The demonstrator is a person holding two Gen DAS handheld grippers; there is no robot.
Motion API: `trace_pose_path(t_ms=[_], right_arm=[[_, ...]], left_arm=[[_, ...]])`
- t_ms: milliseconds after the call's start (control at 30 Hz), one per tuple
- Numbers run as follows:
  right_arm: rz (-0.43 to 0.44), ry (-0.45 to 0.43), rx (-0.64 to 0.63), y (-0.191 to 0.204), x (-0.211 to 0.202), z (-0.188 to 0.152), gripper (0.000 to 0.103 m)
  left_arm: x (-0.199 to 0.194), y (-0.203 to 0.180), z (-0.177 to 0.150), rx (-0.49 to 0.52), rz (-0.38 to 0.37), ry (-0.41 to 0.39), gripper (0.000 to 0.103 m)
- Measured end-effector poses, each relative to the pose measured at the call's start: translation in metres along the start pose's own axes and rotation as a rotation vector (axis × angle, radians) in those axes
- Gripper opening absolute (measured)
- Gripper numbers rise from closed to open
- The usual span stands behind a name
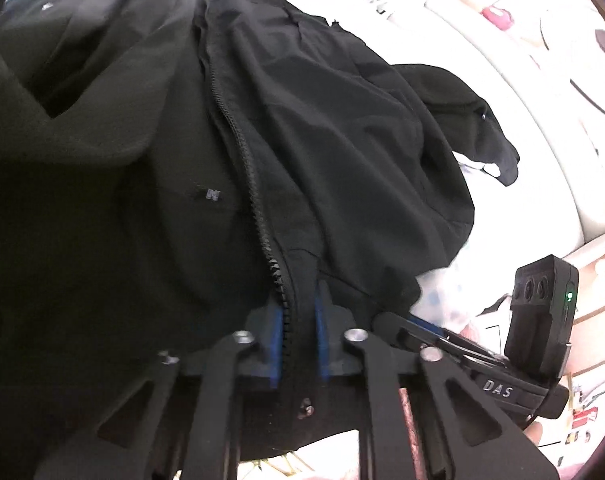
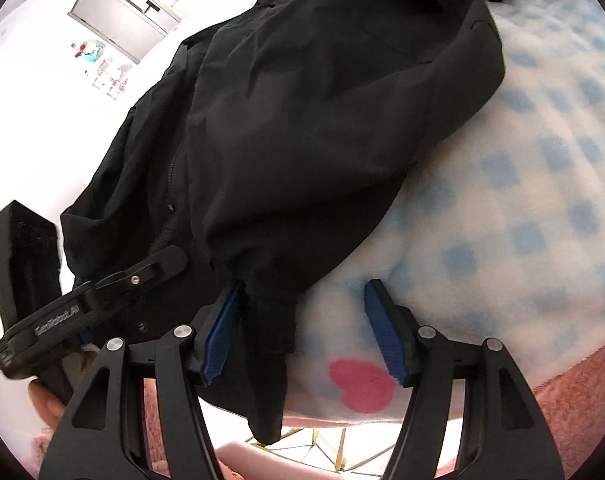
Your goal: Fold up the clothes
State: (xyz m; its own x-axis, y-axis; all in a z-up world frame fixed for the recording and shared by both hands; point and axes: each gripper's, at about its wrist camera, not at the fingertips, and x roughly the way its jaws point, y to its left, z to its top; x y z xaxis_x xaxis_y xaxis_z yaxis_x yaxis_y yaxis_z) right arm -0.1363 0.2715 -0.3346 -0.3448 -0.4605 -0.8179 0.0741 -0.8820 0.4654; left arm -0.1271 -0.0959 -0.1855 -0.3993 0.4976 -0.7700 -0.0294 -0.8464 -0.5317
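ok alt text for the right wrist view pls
The right gripper hangs open over the hem of a black jacket, a strip of hem between its blue pads, untouched by the far pad. The jacket lies on a blue-checked blanket; the left gripper reaches in beside it.

The left tool [image 1: 298, 344] points steeply downward, its two black fingers drawn close together with the blue pads [image 1: 276, 344] pressing from both sides on the zipper edge of a black jacket [image 1: 302, 128]. The right tool [image 2: 304, 334] also angles steeply downward, its fingers spread well apart; its left-hand blue pad [image 2: 220, 336] sits just beside the jacket's hanging hem, while the other pad stands clear of the fabric. The two tools are near each other, each showing at the edge of the other's view. Part of a hand [image 2: 46, 404] shows beneath the left tool's body.
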Motion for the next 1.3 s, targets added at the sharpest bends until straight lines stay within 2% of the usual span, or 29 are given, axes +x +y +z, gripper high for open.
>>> trace_pose_path(t_ms=[67, 100, 133, 167, 200, 300, 333, 367, 433, 533, 600, 633, 733, 767, 867, 933, 967, 1033, 1067, 1100, 1133, 1200, 1233, 1267, 1300], right_arm=[[-0.03, -0.047, -0.002, 0.004, -0.015, -0.002, 0.061], [-0.033, -0.094, 0.012, 0.003, -0.026, -0.002, 0.061], [-0.04, -0.141, 0.026, 0.003, -0.036, -0.002, 0.061], [-0.081, -0.189, 0.027, 0.002, -0.045, 0.002, 0.061], [-0.116, -0.207, 0.029, 0.001, -0.049, 0.005, 0.061], [-0.166, -0.224, 0.061, -0.008, -0.056, 0.012, 0.061], [-0.164, -0.222, 0.083, -0.016, -0.061, 0.01, 0.061], [-0.163, -0.219, 0.104, -0.023, -0.065, 0.008, 0.061], [-0.171, -0.209, 0.13, -0.039, -0.071, 0.004, 0.061], [-0.179, -0.191, 0.177, -0.053, -0.071, 0.01, 0.061], [-0.185, -0.243, 0.17, -0.058, -0.085, 0.017, 0.061], [-0.188, -0.266, 0.166, -0.06, -0.091, 0.021, 0.062], [-0.153, -0.255, 0.105, -0.064, -0.101, 0.049, 0.064], [-0.114, -0.241, 0.059, -0.061, -0.1, 0.063, 0.064], [-0.09, -0.229, -0.063, -0.058, -0.094, 0.1, 0.065], [-0.168, -0.172, -0.067, -0.06, -0.07, 0.124, 0.074], [-0.177, -0.143, -0.061, -0.063, -0.056, 0.132, 0.079], [-0.152, -0.061, -0.051, -0.068, -0.024, 0.142, 0.08], [-0.12, -0.008, -0.06, -0.071, -0.009, 0.142, 0.078], [-0.12, 0.01, -0.091, -0.067, -0.001, 0.141, 0.062], [-0.121, 0.024, -0.122, -0.062, 0.007, 0.139, 0.055], [-0.151, -0.043, -0.164, -0.05, -0.012, 0.135, 0.024], [-0.165, -0.077, -0.183, -0.044, -0.022, 0.132, 0.019], [-0.155, -0.124, -0.178, -0.041, -0.038, 0.131, 0.01], [-0.131, -0.182, -0.161, -0.038, -0.059, 0.128, 0.009]], left_arm=[[-0.014, -0.003, 0.002, -0.002, 0.034, -0.004, 0.011], [-0.021, -0.004, 0.003, -0.006, 0.049, -0.01, 0.015], [-0.022, -0.004, 0.006, -0.011, 0.076, -0.002, 0.026], [-0.023, -0.003, 0.008, -0.016, 0.103, 0.014, 0.046], [-0.021, -0.002, 0.01, -0.017, 0.128, 0.053, 0.052], [-0.035, -0.006, 0.014, -0.028, 0.106, 0.026, 0.048], [-0.04, -0.018, 0.019, -0.005, 0.066, 0.012, 0.044], [-0.044, -0.031, 0.024, 0.024, 0.032, -0.002, 0.044], [-0.039, -0.06, 0.032, 0.12, 0.011, -0.034, 0.045], [-0.002, -0.083, 0.041, 0.181, 0.013, 0.018, 0.046], [0.033, -0.079, 0.039, 0.17, 0.054, 0.123, 0.046], [0.045, -0.079, 0.038, 0.18, 0.075, 0.145, 0.046], [0.069, -0.075, 0.033, 0.202, 0.102, 0.175, 0.048], [0.073, -0.072, 0.036, 0.174, 0.088, 0.189, 0.049], [0.084, -0.062, 0.045, 0.094, 0.048, 0.231, 0.05], [0.084, -0.06, 0.047, 0.09, 0.025, 0.23, 0.051], [0.084, -0.06, 0.046, 0.093, 0.015, 0.224, 0.051], [0.083, -0.059, 0.045, 0.097, -0.003, 0.21, 0.051], [0.082, -0.058, 0.045, 0.088, -0.014, 0.196, 0.051], [0.08, -0.058, 0.044, 0.08, -0.025, 0.186, 0.051], [0.077, -0.058, 0.044, 0.078, -0.038, 0.179, 0.052], [0.073, -0.059, 0.044, 0.078, -0.053, 0.169, 0.053], [0.072, -0.059, 0.044, 0.079, -0.062, 0.165, 0.053], [0.071, -0.059, 0.045, 0.078, -0.073, 0.162, 0.053], [0.072, -0.06, 0.045, 0.074, -0.092, 0.161, 0.053]])
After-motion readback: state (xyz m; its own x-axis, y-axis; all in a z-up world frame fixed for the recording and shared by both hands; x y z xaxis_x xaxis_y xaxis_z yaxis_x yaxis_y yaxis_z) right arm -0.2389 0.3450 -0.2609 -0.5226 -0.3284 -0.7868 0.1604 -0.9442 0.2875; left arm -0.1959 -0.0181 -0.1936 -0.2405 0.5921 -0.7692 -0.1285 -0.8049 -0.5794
